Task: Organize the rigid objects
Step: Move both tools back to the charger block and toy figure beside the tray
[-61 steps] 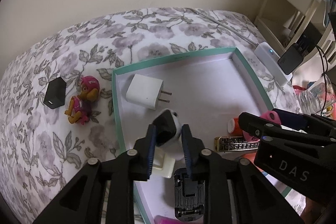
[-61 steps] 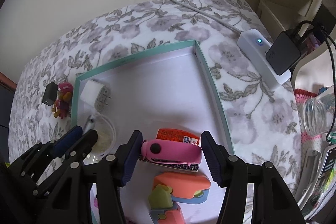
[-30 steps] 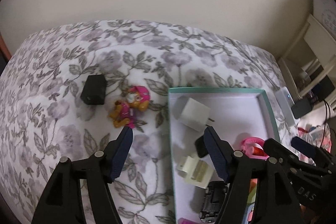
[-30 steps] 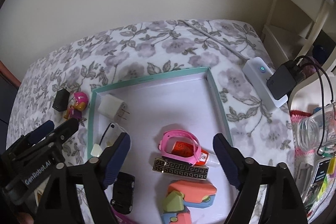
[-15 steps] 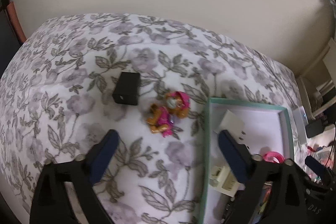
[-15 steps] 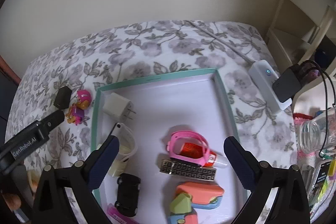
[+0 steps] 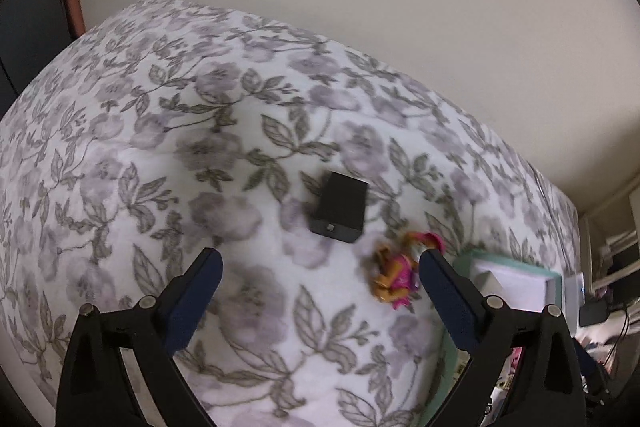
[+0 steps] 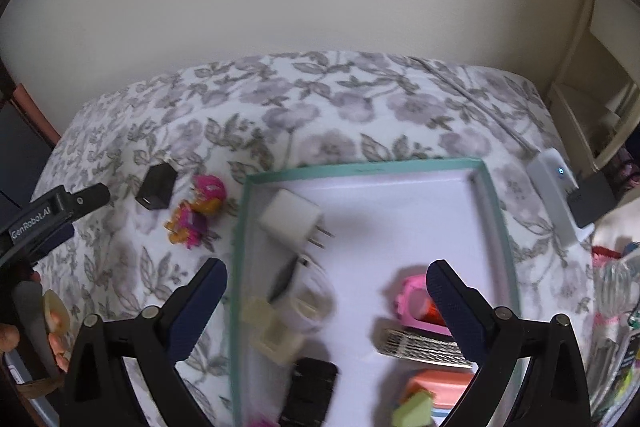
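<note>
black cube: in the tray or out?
Out. The black cube lies on the floral cloth, left of the tray rim, beside the toy figure.

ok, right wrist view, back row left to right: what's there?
left gripper → black cube → pink toy figure → teal tray's left wall → white charger in the tray → white power strip → black adapter.
</note>
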`<act>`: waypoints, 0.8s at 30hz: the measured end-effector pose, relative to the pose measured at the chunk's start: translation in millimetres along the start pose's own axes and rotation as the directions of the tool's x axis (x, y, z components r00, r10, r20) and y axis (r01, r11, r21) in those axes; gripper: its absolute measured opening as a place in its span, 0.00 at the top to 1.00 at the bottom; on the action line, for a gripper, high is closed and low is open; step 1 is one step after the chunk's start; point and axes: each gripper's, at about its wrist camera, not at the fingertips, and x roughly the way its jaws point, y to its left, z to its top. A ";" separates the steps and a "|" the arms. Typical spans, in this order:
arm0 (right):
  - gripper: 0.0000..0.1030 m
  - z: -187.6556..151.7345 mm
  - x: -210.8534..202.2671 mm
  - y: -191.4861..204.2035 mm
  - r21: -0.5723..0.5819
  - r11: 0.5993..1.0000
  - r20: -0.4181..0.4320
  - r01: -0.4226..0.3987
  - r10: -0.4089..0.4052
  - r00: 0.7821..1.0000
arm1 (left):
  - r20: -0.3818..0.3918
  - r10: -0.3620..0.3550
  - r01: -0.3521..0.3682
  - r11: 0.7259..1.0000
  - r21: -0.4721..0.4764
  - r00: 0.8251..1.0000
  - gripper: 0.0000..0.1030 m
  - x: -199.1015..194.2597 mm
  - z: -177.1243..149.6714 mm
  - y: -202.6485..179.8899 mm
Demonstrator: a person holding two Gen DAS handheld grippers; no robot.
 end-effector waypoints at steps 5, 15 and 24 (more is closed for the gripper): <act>0.01 8.0 11.8 27.1 -0.033 0.998 0.018 -0.052 0.052 0.998 | -0.024 -0.003 0.002 1.000 -0.018 1.000 0.04 9.7 12.1 15.0; 0.06 36.2 49.0 84.9 -0.111 0.988 -0.015 -0.106 0.105 0.994 | -0.053 -0.038 0.037 0.999 -0.018 0.998 0.04 37.1 31.3 23.3; 0.17 39.5 89.3 112.6 -0.195 0.975 -0.095 -0.107 0.090 0.991 | -0.088 -0.062 0.062 0.998 0.001 0.994 0.04 65.8 38.2 22.0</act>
